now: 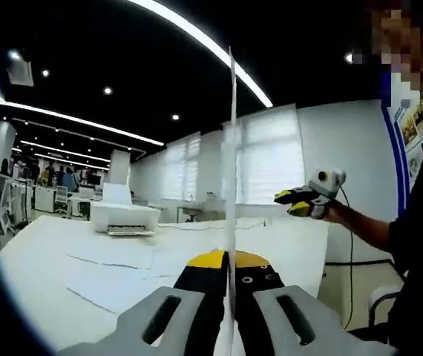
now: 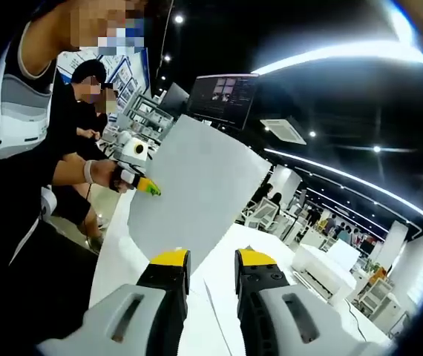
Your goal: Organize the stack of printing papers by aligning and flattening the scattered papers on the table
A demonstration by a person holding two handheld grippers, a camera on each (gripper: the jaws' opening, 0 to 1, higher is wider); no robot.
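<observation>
Left tool [image 1: 228, 261] pinches one sheet [image 1: 231, 185] upright above the desk [image 1: 41, 259]; right tool [image 2: 203, 263] gapes empty. Loose papers [image 1: 115, 256] lie scattered, so stacking looks barely begun.

In the left gripper view the thin white sheet of paper [image 1: 231, 185] stands upright, edge-on, pinched between the left gripper's yellow-tipped black jaws [image 1: 228, 261] — it splits the way ahead in two. Left of it, loose flat white sheets [image 1: 111, 256] lie on the long white table [image 1: 286, 245], with a boxy white printer [image 1: 125, 216] further back; right of it the tabletop is bare.

In the right gripper view the right gripper's yellow-tipped jaws [image 2: 205, 259] stand apart with open air between them, while the raised sheet blocks the space ahead-left.
</observation>
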